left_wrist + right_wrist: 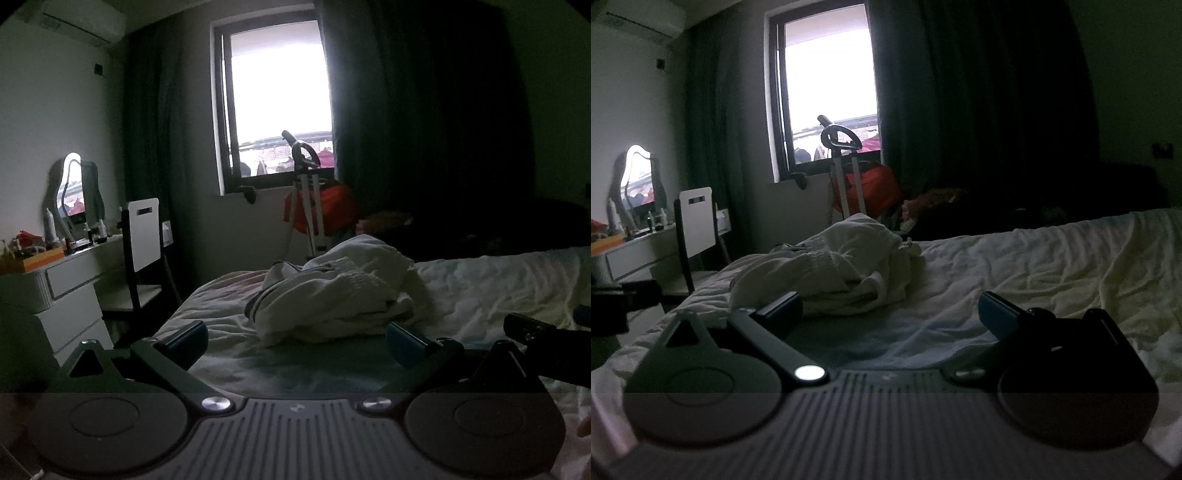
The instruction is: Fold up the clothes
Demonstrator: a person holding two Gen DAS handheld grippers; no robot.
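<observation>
Bed: crumpled white garment; chair & dresser beside.

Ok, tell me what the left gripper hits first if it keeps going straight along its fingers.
Most likely the crumpled white garment lying on the bed. It sits dead ahead between the open fingers of the left gripper, with only a short stretch of bare sheet before it. Depth is hard to judge here.

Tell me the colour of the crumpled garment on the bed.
White garment, with dark stripes at one edge; clearest in the left wrist view.
</observation>
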